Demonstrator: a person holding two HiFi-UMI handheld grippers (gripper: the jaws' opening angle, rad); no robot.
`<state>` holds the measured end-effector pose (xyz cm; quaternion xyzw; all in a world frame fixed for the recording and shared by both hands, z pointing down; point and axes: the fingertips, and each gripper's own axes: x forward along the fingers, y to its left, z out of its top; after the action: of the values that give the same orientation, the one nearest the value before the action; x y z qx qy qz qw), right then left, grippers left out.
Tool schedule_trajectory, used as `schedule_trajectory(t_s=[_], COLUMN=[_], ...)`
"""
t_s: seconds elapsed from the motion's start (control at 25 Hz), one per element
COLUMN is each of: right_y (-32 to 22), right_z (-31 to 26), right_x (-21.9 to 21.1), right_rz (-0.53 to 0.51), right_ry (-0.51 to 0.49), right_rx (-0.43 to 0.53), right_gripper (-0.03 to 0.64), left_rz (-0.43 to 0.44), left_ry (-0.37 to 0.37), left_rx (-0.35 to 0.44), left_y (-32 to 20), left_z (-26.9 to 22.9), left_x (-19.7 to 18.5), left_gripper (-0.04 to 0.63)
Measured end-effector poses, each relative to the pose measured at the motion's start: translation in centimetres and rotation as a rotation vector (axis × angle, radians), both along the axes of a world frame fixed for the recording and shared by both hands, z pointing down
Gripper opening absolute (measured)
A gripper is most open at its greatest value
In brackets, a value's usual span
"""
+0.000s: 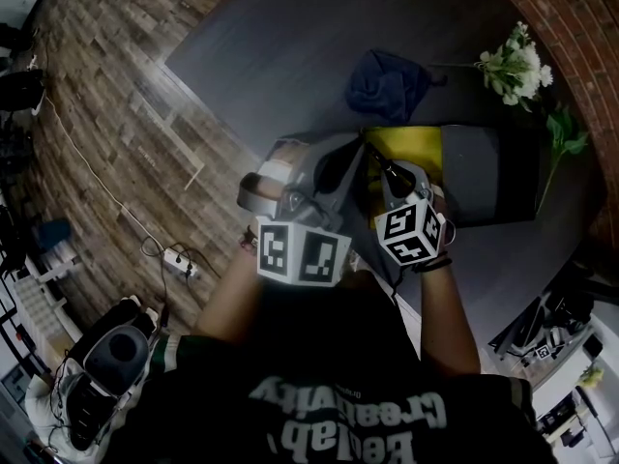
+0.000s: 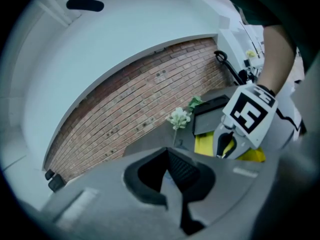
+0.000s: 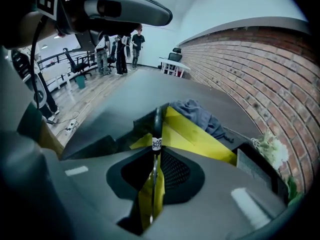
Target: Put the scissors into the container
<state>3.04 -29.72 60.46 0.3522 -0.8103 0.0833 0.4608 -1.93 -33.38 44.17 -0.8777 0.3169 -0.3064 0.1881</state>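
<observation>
The right gripper [image 3: 156, 156] pinches the slim metal scissors [image 3: 157, 143] by the blades. The thin steel runs edge-on down the narrow slot between the 2 ribbed black pads. The dark, rounded handle juts past the tips toward 12 o'clock in the right gripper view, with a small white label on it just beyond the pads.

Directly beyond the handle, from 12 to 3 o'clock, lies the open box-shaped container with dark walls and smooth yellow lining [image 3: 200, 139]. The scissors hang over its opening. Whether they touch the lining cannot be told.

In the head view the right gripper [image 1: 383, 169] points to 12 o'clock at the container [image 1: 416, 148], which sits on the matte grey tabletop [image 1: 280, 56].

The left gripper [image 2: 170, 159] has its jaws pressed together on nothing, with only a dark slit between the pads. In the head view it [image 1: 309, 187] is just beside the right one, at its 9 o'clock, tilted toward the same box.

A crumpled soft blue cloth [image 1: 387, 85] lies at 12 o'clock from the container. A spray of white flowers with green leaves [image 1: 517, 66] lies at 2 o'clock, near the rough red brick wall [image 1: 571, 17]. Worn wooden floor planks [image 1: 106, 114] fill the 9 to 11 o'clock side.
</observation>
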Motion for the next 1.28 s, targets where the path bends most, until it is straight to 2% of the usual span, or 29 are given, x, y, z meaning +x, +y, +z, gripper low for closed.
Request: schedule_trajectory(t_s=[0.96,1.28], right_y=[0.03,0.04], right_z=[0.84,0.74], right_x=[0.25,0.19], right_rz=[0.015,0.013], right_ry=[0.008,0.026], right_rx=[-0.048,-0.034], right_gripper=[0.051,0.088], left_rz=[-0.030,-0.031], left_ry=[-0.002,-0.004], left_rx=[-0.016,-0.016], left_y=[-0.15,-0.07], left_z=[0.90,0.84], left_x=[-0.81,-0.96], left_gripper=[0.002,0.002])
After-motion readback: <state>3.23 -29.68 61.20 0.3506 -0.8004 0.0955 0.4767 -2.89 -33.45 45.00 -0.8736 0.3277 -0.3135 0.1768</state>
